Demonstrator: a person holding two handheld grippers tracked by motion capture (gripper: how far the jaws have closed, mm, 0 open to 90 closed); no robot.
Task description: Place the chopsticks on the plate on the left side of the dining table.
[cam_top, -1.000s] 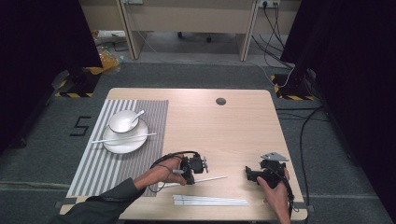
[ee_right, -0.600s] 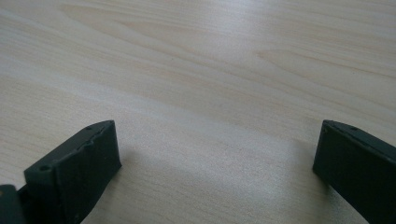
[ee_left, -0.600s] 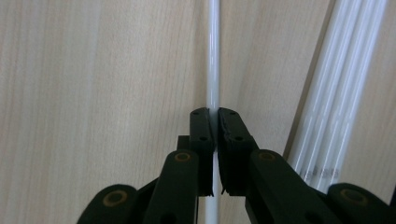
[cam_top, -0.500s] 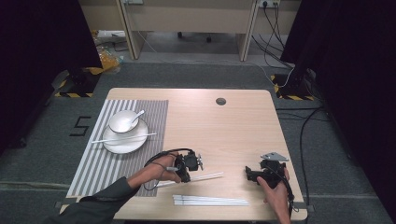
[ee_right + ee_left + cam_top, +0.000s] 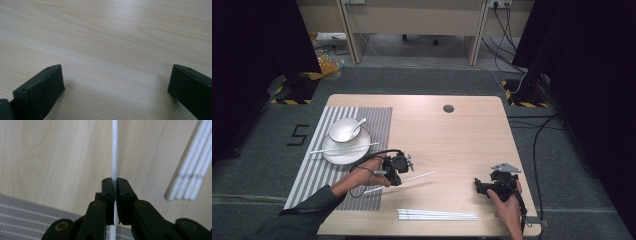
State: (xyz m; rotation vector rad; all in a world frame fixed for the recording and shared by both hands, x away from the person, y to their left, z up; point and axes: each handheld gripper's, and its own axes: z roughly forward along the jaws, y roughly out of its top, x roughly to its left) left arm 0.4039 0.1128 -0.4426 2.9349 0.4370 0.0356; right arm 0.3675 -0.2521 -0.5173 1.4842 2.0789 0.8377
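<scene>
My left gripper (image 5: 393,176) is shut on a white chopstick (image 5: 419,176) near the striped placemat's right edge. In the left gripper view the two jaws press together on the chopstick (image 5: 114,157), and the gripper (image 5: 115,182) holds it a little above the wood. The stick runs out past both sides of the jaws. My right gripper (image 5: 478,187) is at the front right of the table, open with nothing in it. In the right gripper view it (image 5: 116,82) has bare wood between its wide-apart jaws.
A bundle of white chopsticks (image 5: 437,215) (image 5: 190,175) lies by the front edge. On the striped placemat (image 5: 312,170) (image 5: 30,217) stands a white plate (image 5: 334,154) with a bowl (image 5: 343,131), a spoon (image 5: 359,124) and another chopstick (image 5: 362,145) across it. A round hole (image 5: 448,108) is at the table's back.
My left gripper has carried the chopstick to the left and away from the front edge, toward the placemat. The right gripper has stayed put.
</scene>
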